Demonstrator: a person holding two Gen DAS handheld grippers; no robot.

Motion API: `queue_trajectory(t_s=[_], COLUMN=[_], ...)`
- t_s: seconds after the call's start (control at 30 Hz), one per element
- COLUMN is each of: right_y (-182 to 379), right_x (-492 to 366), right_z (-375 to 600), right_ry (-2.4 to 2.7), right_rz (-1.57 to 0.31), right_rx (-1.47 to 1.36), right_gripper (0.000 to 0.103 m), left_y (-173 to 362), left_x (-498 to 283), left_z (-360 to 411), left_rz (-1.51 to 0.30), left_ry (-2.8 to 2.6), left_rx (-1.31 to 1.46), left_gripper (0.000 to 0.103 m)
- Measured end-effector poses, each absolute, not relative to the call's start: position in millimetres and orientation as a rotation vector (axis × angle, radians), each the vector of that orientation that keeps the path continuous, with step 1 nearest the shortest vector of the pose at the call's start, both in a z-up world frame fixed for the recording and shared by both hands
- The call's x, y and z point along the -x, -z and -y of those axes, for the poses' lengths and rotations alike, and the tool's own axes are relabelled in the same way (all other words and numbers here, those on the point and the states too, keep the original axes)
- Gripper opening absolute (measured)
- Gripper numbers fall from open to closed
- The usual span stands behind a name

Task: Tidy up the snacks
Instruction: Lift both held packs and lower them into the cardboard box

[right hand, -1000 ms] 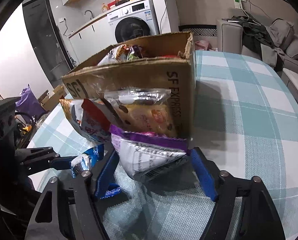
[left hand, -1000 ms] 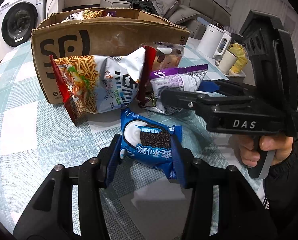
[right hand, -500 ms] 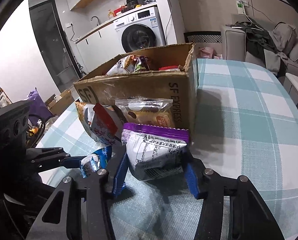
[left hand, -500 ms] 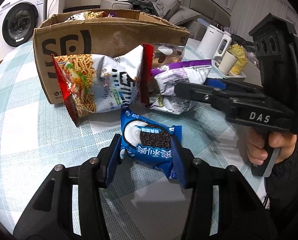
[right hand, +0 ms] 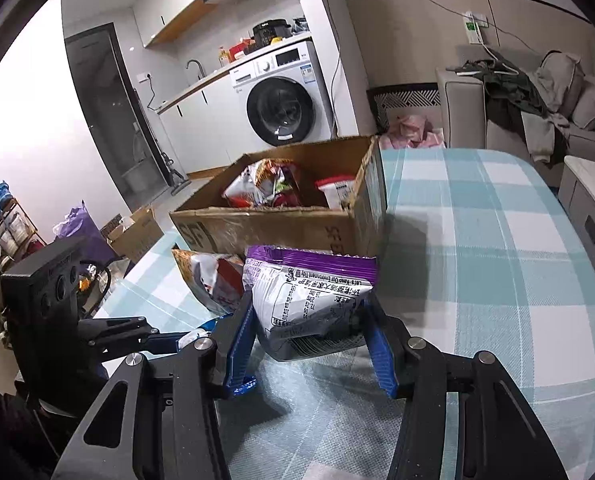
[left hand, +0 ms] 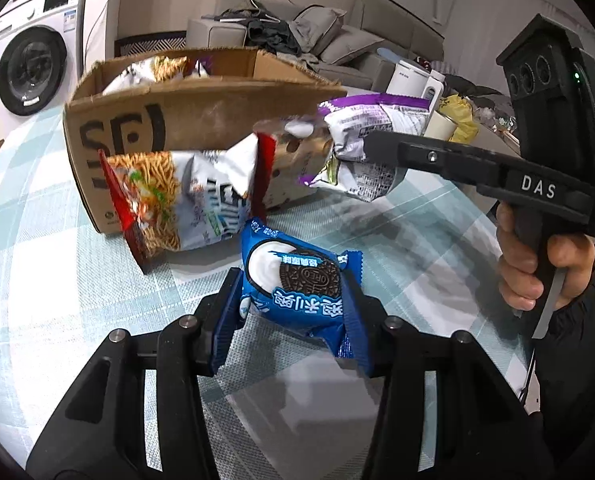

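My left gripper (left hand: 293, 300) is shut on a blue Oreo packet (left hand: 293, 272), held just above the checked tablecloth. To its right, my right gripper (right hand: 309, 312) is shut on a purple and white snack bag (right hand: 309, 288), lifted off the table in front of the cardboard box (right hand: 281, 224). In the left wrist view the same bag (left hand: 369, 124) hangs at the height of the box's rim (left hand: 201, 96). A noodle bag (left hand: 165, 196) and a clear cookie bag (left hand: 297, 148) lean against the box's front wall. Several snack bags lie inside the box.
A white kettle (left hand: 411, 80), a cup (left hand: 441, 124) and a yellow bag (left hand: 463, 120) stand at the table's right edge. The checked tablecloth (right hand: 477, 240) stretches to the right of the box. A hand (left hand: 537, 272) holds the right gripper's handle.
The right gripper's jaws closed on the purple bag and lifted it from the table up to about the box's rim. The left gripper kept still with the Oreo packet.
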State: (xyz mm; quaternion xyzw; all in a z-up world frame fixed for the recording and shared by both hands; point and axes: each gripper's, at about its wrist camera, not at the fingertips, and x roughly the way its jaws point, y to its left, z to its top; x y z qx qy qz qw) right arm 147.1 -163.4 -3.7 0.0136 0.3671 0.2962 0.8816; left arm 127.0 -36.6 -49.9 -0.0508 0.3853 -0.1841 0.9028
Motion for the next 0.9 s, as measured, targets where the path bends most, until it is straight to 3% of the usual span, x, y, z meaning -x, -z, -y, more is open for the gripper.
queue_trajectory(t_s=[0.9], right_y=[-32], right_x=[-131], right_z=[172], right_ry=[-0.617], right_rz=[-0.662], right_rx=[-0.089], right_gripper=[0.051], left_y=[-9], left_x=[-105], left_z=[-6], left_rz=[-0.649], left_ry=[0.271], left_rx=[0.158], left_gripper=[0.045])
